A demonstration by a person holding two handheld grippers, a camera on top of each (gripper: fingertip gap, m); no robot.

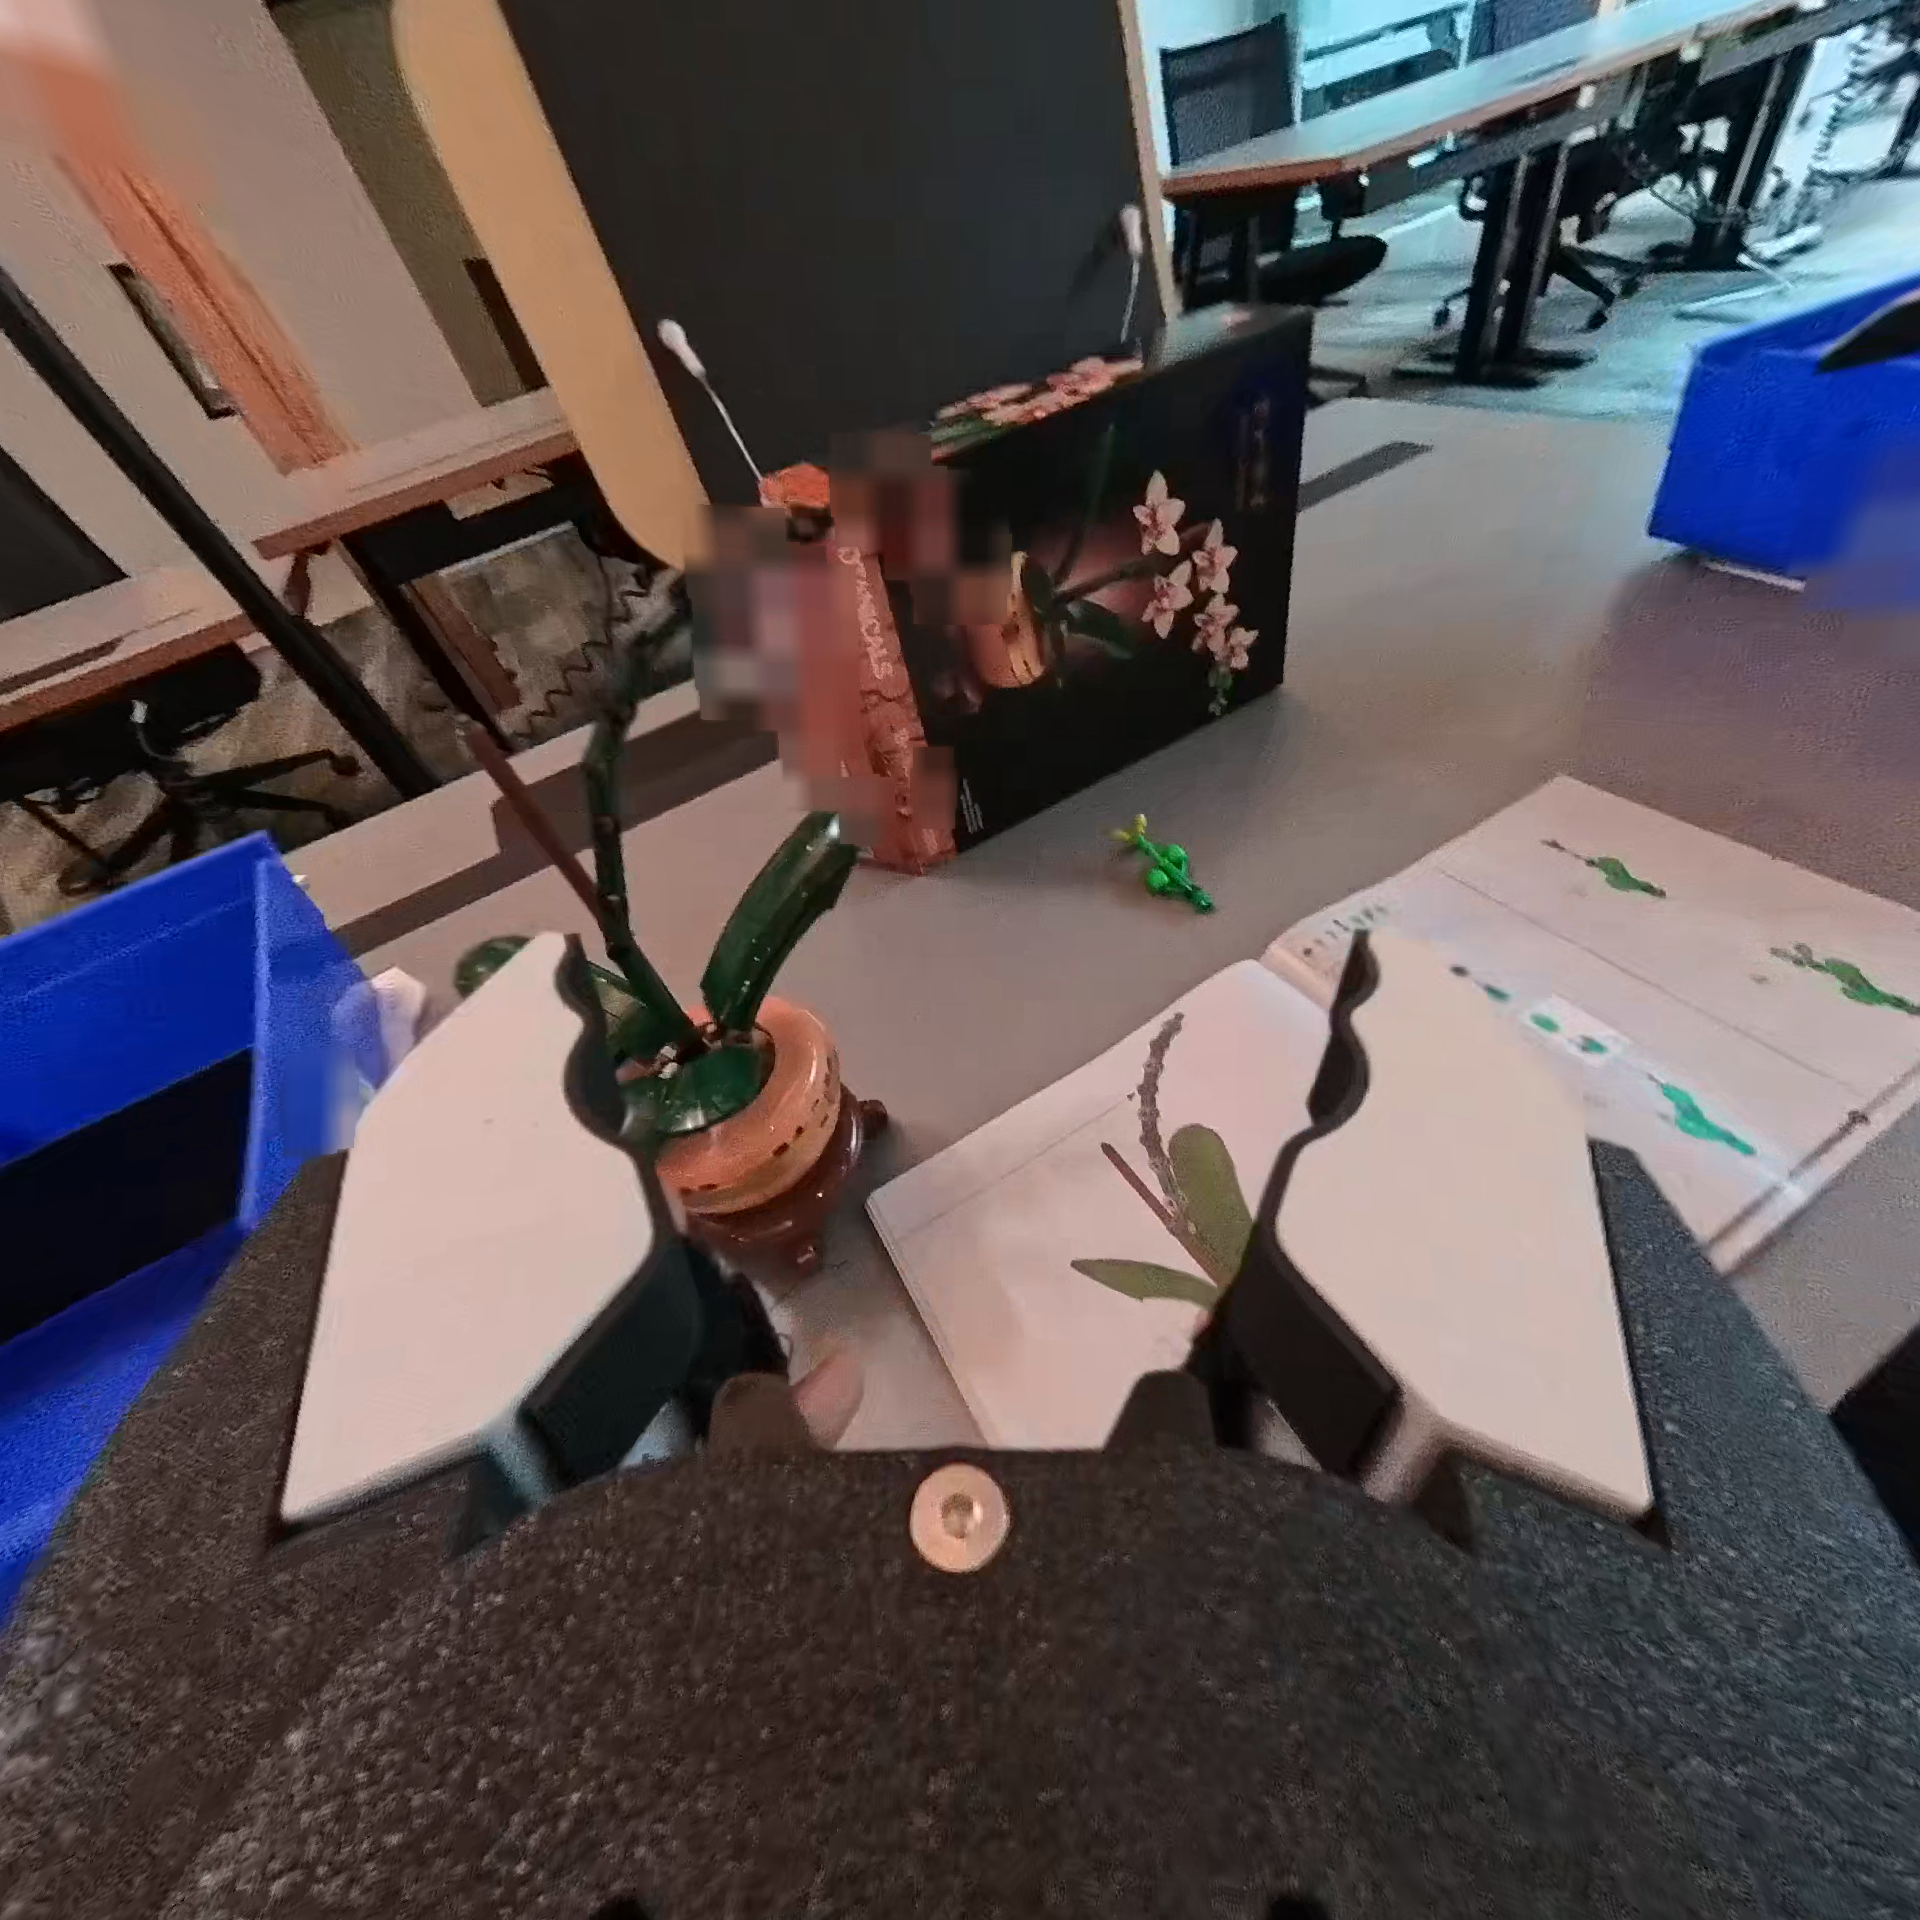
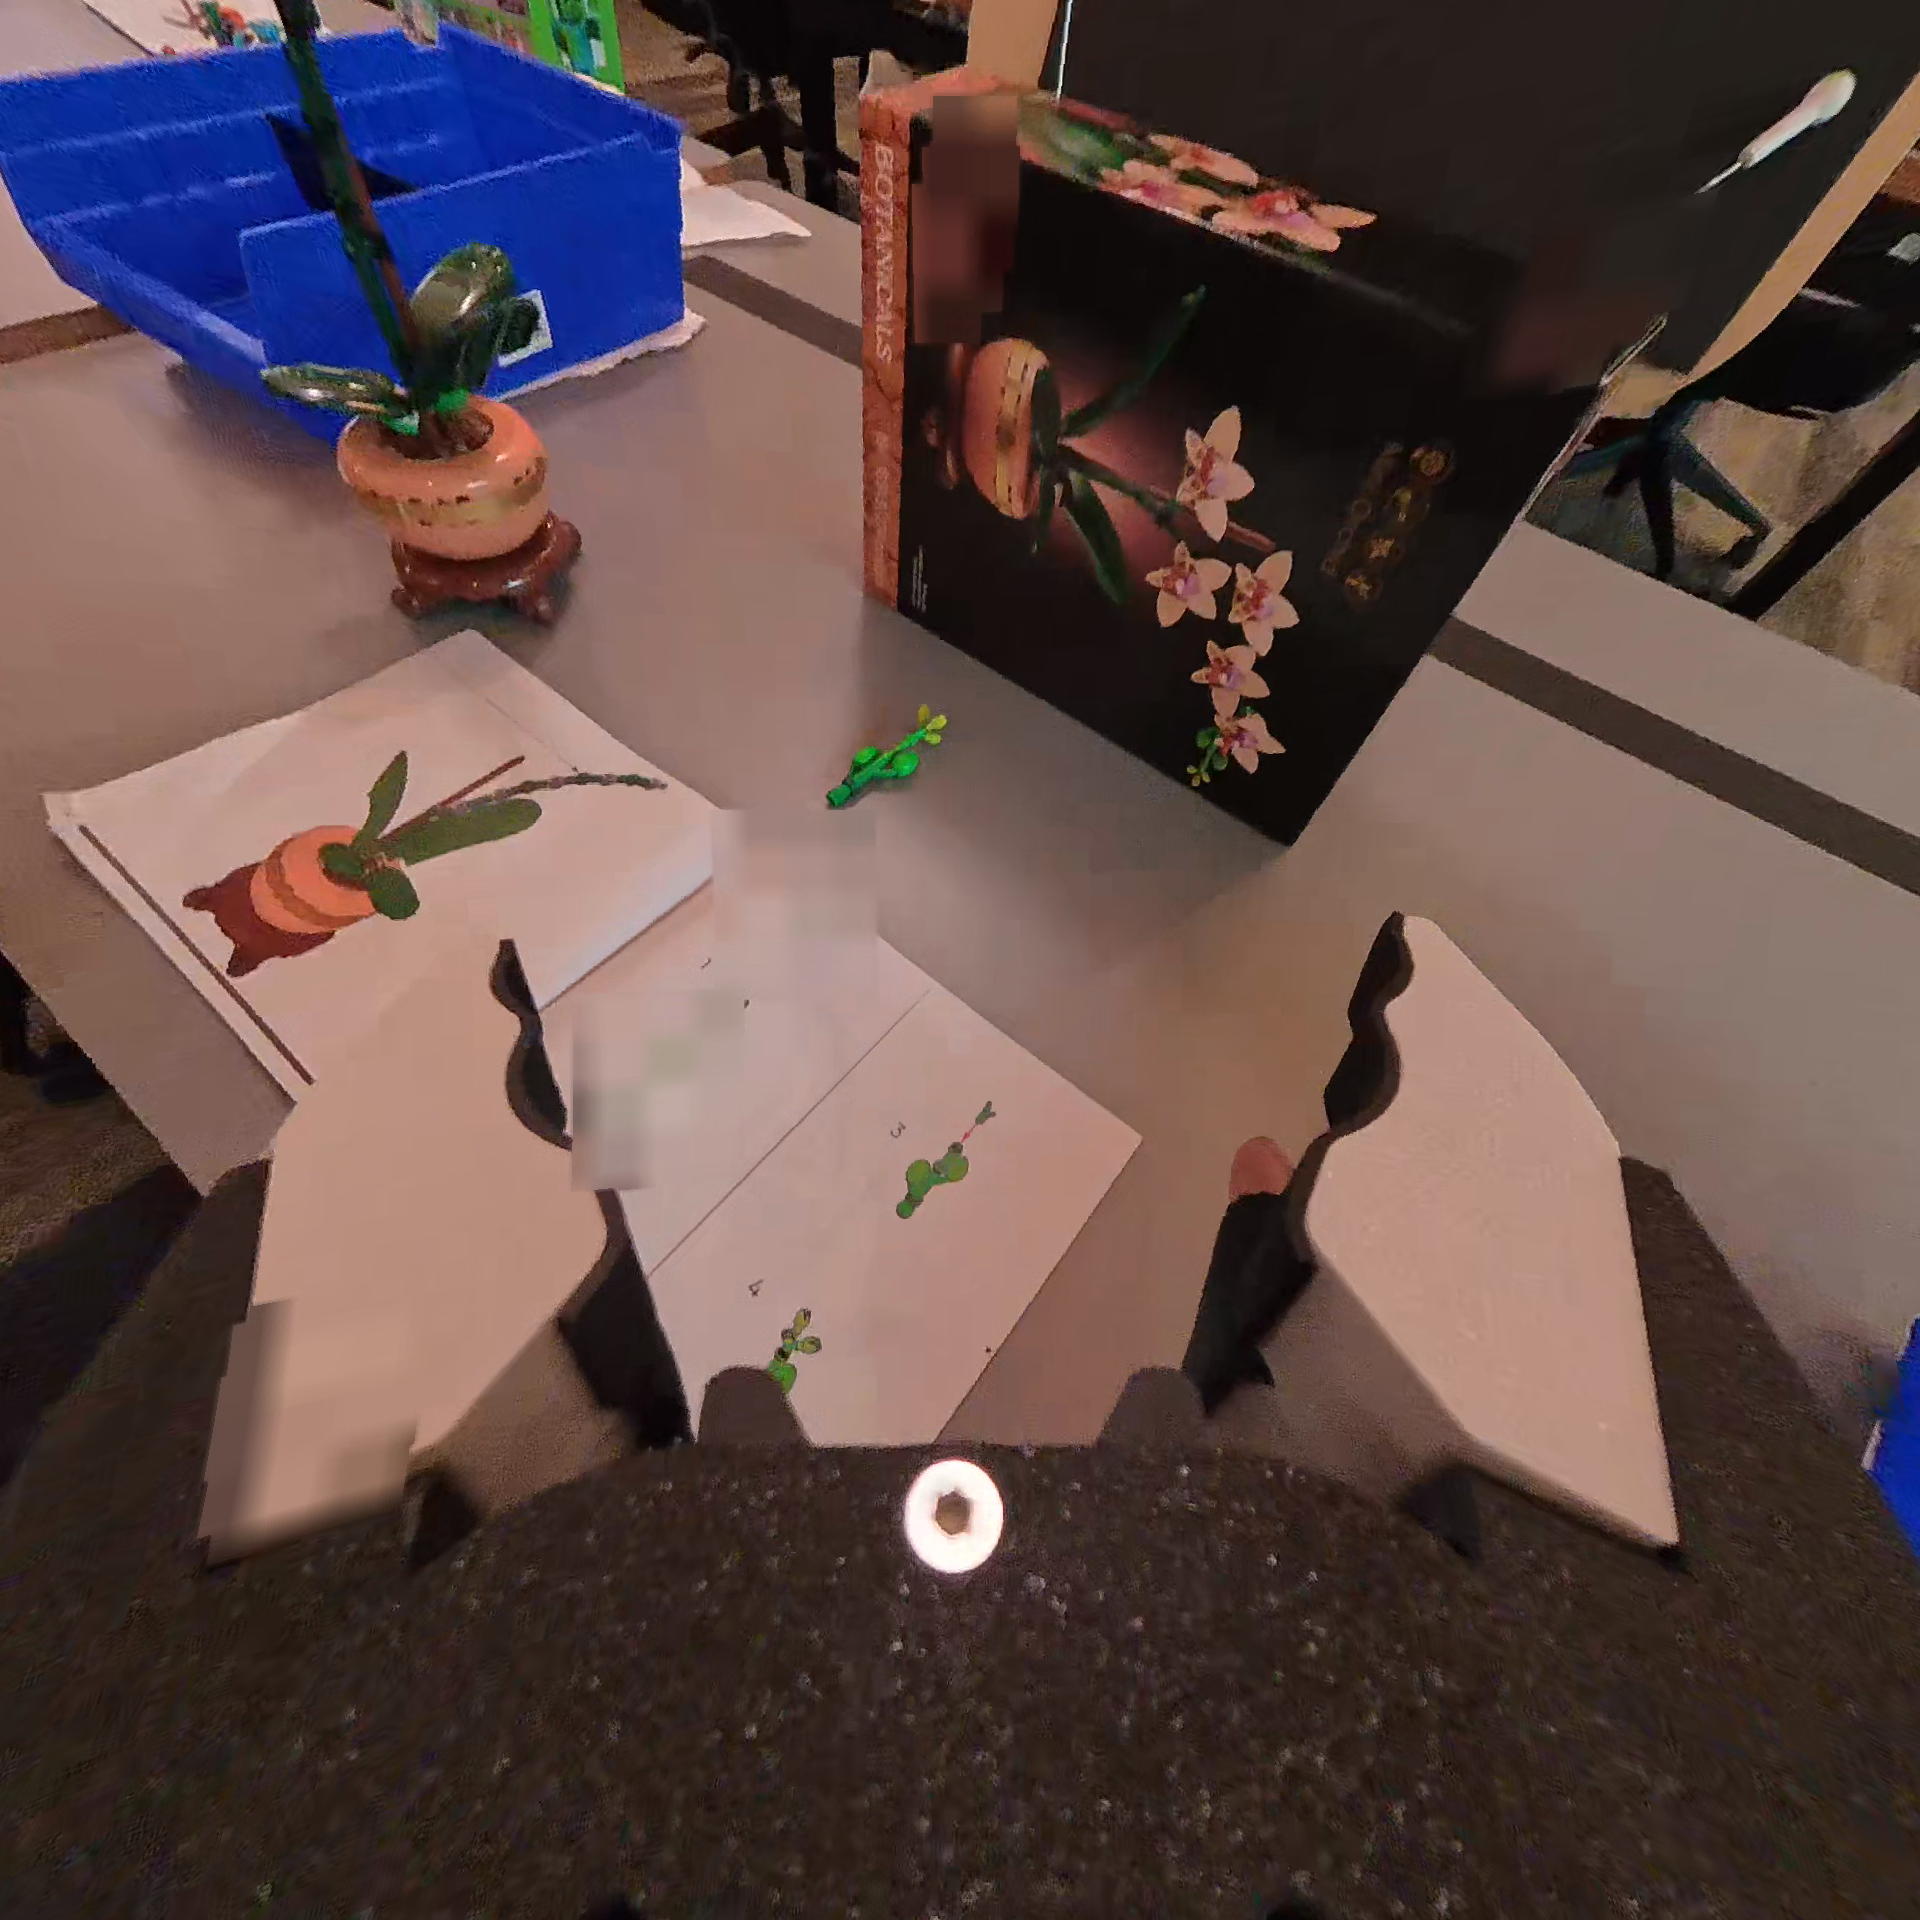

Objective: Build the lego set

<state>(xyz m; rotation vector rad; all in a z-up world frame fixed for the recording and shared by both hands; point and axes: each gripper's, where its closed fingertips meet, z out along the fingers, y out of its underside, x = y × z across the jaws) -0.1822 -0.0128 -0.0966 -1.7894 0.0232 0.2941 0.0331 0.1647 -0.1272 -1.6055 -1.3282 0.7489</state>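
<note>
The left gripper is spread wide and grasps nothing. A brick-built orchid plant in a peach round pot on a dark brown stand rises just inside its left finger; whether the finger touches the leaves cannot be told. An open white instruction booklet lies under its right finger.

The right gripper is likewise released and bare, hovering over the booklet's pages. Beyond its fingertips a small bright green brick-built sprig lies on the grey worktop, apart from both grippers, between the booklet and an upright dark cardboard box printed with orchids. A blue plastic compartment bin stands behind the pot, toward the worktop's far left corner.
</note>
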